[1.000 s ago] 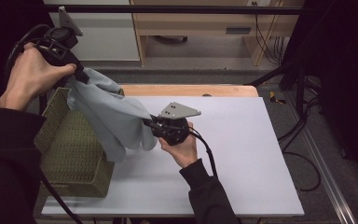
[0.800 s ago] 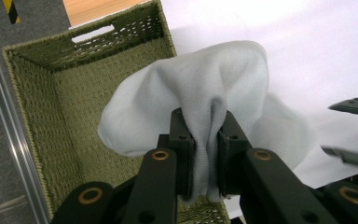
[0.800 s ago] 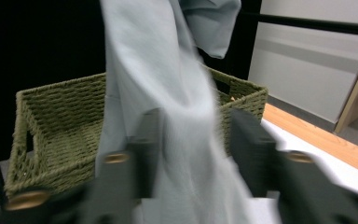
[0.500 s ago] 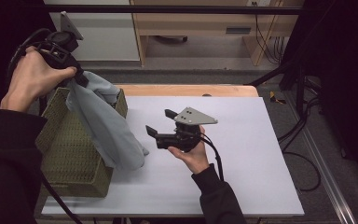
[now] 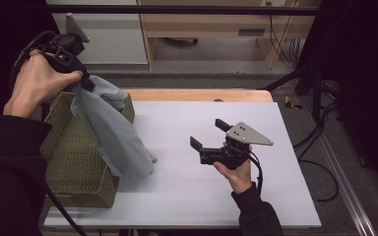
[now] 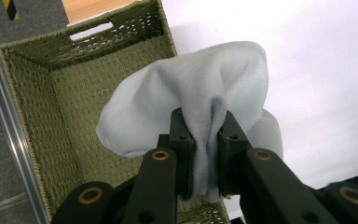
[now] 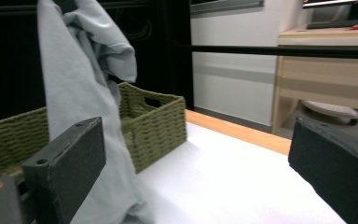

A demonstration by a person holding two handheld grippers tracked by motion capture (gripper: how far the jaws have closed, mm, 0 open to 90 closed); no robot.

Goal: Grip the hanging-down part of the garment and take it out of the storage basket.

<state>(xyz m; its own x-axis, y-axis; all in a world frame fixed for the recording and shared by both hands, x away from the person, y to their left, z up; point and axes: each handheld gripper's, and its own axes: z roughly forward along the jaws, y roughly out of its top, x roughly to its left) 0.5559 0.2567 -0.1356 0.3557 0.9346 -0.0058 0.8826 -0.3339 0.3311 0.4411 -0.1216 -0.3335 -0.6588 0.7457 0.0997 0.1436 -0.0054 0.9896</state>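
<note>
At ten o'clock, the left gripper [image 5: 81, 81] clenches a pale grey cloth [image 5: 113, 132] above the green woven basket [image 5: 74, 162]; at four o'clock, the right gripper [image 5: 207, 133] has just been opening, nothing between its jaws.

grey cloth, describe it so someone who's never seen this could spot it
On the white table, look to the green woven basket at its left edge. The grey cloth hangs over it, pinched in the raised left gripper, the one soft, pale thing there.
</note>
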